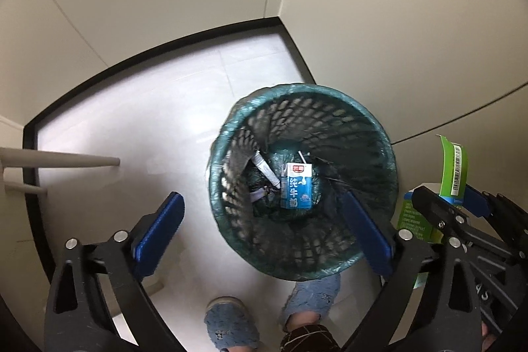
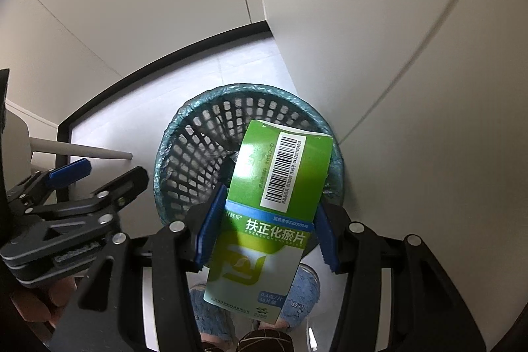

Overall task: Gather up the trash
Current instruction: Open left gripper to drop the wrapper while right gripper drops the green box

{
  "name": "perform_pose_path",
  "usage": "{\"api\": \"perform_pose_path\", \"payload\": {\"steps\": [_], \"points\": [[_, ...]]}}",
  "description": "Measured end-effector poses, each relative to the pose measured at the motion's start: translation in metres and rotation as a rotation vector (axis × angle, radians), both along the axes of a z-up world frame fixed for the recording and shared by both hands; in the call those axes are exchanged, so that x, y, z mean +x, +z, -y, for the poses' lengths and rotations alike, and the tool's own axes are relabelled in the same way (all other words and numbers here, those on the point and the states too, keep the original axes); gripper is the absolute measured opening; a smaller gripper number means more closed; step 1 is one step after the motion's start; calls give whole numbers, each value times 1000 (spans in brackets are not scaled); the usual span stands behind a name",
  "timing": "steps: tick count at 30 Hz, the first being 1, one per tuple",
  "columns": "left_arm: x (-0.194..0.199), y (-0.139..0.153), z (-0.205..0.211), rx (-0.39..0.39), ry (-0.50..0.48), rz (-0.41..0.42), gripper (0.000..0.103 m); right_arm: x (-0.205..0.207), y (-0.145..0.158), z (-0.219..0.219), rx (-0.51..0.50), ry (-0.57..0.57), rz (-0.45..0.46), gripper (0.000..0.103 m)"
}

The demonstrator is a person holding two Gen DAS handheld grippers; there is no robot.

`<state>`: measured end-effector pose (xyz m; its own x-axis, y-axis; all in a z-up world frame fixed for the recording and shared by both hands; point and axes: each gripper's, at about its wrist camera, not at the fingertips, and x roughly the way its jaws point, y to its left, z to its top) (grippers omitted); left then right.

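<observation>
A teal mesh waste basket (image 1: 231, 134) with a liner stands on the floor in a corner. A blue and white milk carton (image 1: 297, 185) and a white tube (image 1: 265, 172) lie at its bottom. My left gripper (image 1: 264, 230) is open and empty above the basket's near rim. My right gripper (image 2: 264, 220) is shut on a green medicine box (image 2: 264, 220), held over the basket (image 2: 188, 134). The box also shows at the right edge of the left wrist view (image 1: 453, 167), and the left gripper shows at the left of the right wrist view (image 2: 99, 170).
Pale walls (image 1: 396, 22) with a black baseboard (image 1: 132, 65) close in the corner behind and right of the basket. A white rod (image 1: 59, 160) sticks out at the left. The person's feet in blue slippers (image 1: 227, 325) stand just in front of the basket.
</observation>
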<state>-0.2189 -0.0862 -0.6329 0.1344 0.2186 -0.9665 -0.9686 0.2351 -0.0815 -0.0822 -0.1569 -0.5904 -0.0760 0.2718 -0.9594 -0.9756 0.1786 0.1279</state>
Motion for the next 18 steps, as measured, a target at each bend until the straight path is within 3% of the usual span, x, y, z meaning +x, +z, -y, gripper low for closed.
{"api": "perform_pose_path", "payload": {"steps": [7, 11, 18], "points": [[-21, -3, -4, 0, 30, -32, 97, -11, -5, -12, -3, 25, 13, 53], [-26, -2, -4, -1, 39, -40, 97, -14, 0, -15, 10, 24, 27, 71], [-30, 14, -2, 2, 53, -58, 97, -14, 22, -17, 16, 15, 41, 90]]}}
